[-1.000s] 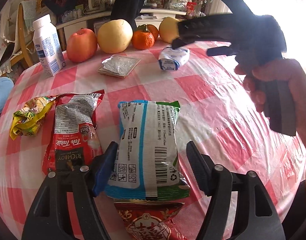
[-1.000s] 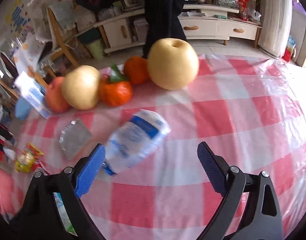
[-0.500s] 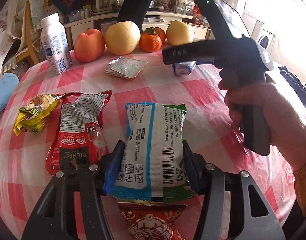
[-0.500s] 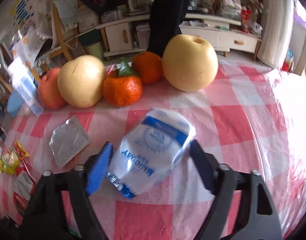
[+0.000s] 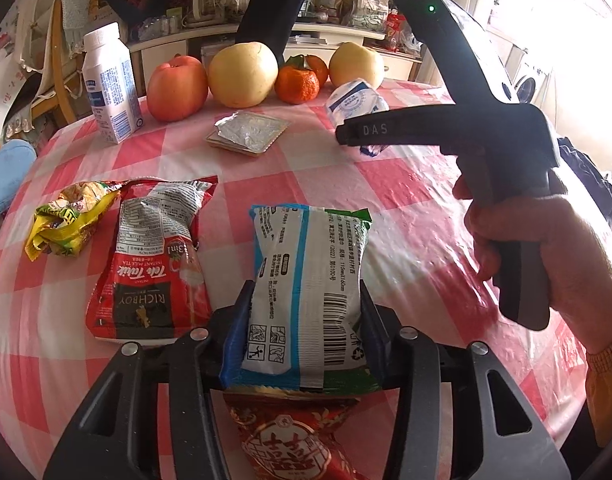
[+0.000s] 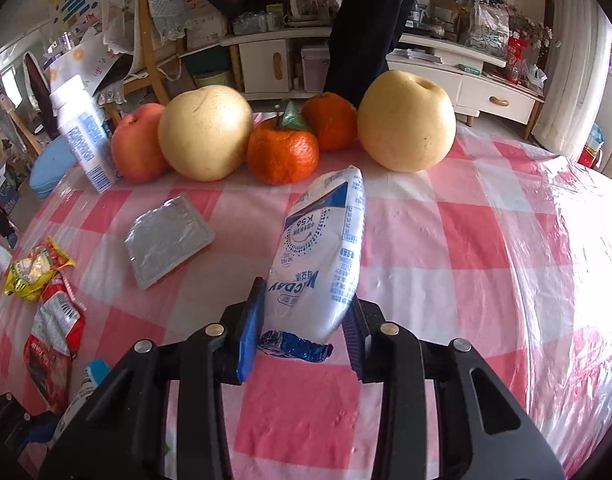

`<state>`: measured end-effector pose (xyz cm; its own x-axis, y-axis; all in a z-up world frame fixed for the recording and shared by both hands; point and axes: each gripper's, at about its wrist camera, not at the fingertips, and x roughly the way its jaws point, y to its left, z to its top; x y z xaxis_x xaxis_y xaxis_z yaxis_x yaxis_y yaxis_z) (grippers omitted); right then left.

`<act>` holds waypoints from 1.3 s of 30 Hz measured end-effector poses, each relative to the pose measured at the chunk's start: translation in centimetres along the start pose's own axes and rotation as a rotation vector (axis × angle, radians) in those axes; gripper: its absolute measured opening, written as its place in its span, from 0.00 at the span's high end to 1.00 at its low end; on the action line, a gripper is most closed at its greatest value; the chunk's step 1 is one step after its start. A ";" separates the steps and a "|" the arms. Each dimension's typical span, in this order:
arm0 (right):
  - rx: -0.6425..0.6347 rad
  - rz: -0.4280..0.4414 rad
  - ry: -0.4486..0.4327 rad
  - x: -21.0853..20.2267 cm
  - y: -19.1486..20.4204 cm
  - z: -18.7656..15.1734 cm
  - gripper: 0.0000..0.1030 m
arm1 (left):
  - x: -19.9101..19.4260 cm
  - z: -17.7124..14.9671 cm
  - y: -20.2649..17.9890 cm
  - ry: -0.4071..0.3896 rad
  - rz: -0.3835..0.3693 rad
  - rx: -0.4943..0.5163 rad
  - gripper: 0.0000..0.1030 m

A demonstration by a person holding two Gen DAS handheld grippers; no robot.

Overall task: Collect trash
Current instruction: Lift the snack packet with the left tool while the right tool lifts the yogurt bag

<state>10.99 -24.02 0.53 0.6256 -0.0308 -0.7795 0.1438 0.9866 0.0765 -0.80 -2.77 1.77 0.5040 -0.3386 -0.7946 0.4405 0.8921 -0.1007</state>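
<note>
The bench is covered with a pink checked cloth under clear plastic film. Fruit and a milk carton are lined along its far edge. The blue-and-white packet is clamped between the narrowed jaws of the left claw at the near edge, and it is seen resting on a red wrapper. Beside it, a red milk-tea bag and a crumpled yellow wrapper are left near the left edge. The white pouch is held by its lower end in the right claw, raised and tilted. A slip is possible, because the smooth pouch is pinched only at one end. The red wrapper may be dragged by the packet.
</note>
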 end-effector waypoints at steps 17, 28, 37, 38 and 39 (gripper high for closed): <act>-0.007 0.027 -0.035 -5.2 2.3 -3.6 0.64 | -2.7 -0.7 1.2 -0.050 -0.042 -0.047 0.60; -0.001 0.035 -0.029 -9.2 3.7 -7.8 0.64 | -4.3 -1.3 3.9 -0.057 -0.139 -0.122 0.66; 0.000 0.039 -0.025 -12.5 4.6 -10.8 0.64 | -3.2 -1.6 3.6 -0.015 -0.169 -0.095 0.45; -0.002 0.039 -0.024 -12.7 4.7 -11.1 0.64 | -3.2 -1.7 3.4 -0.009 -0.165 -0.090 0.40; -0.003 0.039 -0.022 -13.0 4.8 -11.5 0.64 | -2.9 -1.6 3.2 -0.003 -0.160 -0.085 0.39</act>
<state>-5.22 -17.05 3.86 0.6476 0.0040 -0.7620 0.1166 0.9877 0.1042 -2.02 1.52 2.81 0.4345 -0.4790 -0.7627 0.4506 0.8488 -0.2764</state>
